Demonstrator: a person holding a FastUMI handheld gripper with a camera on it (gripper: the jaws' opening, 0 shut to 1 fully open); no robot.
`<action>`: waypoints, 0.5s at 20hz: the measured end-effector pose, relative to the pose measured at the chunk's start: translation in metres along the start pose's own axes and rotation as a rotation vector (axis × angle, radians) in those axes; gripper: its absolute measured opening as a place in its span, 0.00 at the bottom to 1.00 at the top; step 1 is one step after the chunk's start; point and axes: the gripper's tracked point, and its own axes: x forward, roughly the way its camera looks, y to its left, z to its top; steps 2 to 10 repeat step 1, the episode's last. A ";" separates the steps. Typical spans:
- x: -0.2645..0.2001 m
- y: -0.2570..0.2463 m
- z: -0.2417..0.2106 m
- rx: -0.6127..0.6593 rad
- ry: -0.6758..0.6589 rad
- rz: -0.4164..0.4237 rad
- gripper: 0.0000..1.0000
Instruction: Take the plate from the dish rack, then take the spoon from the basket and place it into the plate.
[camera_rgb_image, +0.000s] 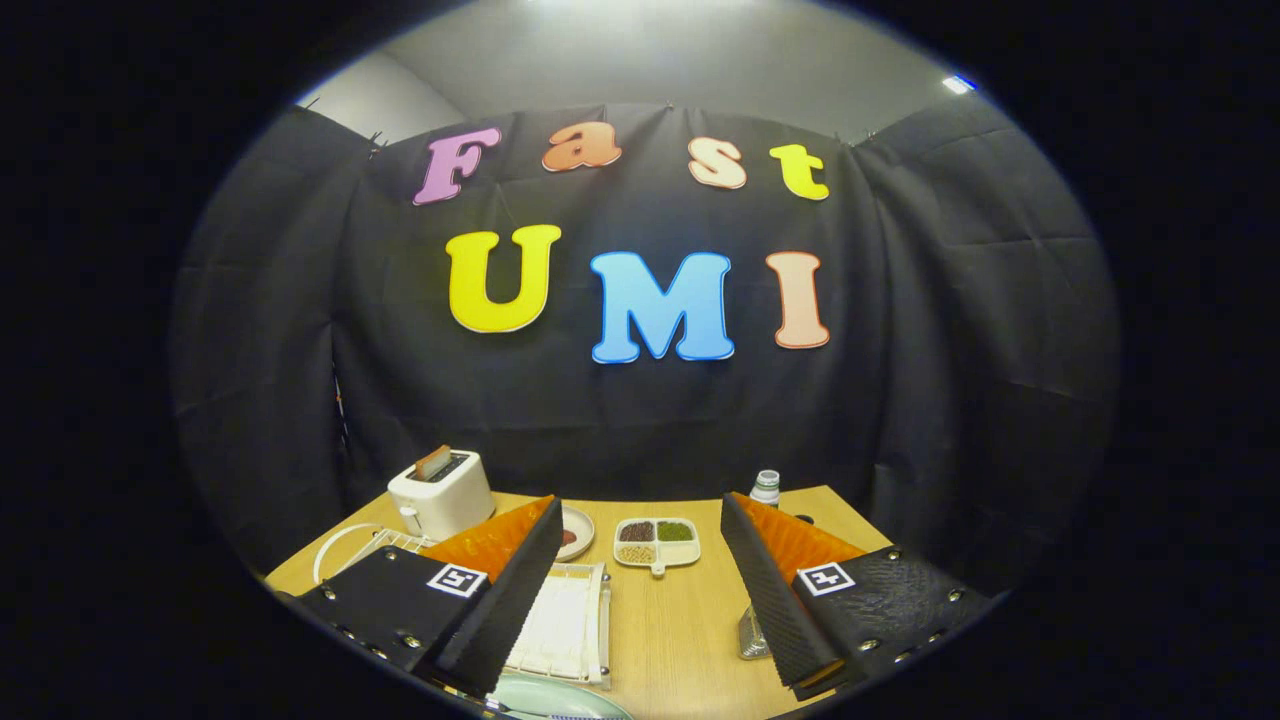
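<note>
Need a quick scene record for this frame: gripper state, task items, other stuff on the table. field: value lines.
gripper: gripper open, fingers wide apart, holding nothing, above the table
table: wooden table
plate: pale green plate, low between the fingers, partly cut off
dish rack: white rack by the left finger
spoon and basket: cannot tell
beyond fingers: divided dish with grains, small round dish, toaster, bottle

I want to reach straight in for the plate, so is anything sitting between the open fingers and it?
Nothing visible does. The gripper is open and holds nothing. The plate lies flat just below and between the fingers, next to the white dish rack. The divided dish and the toaster stand farther off, beyond the fingers.
</note>
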 end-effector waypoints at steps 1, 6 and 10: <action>0.001 -0.006 0.010 0.004 -0.039 0.001 0.97; 0.001 -0.006 0.010 0.004 -0.039 0.001 0.97; 0.001 -0.006 0.010 0.004 -0.039 0.001 0.97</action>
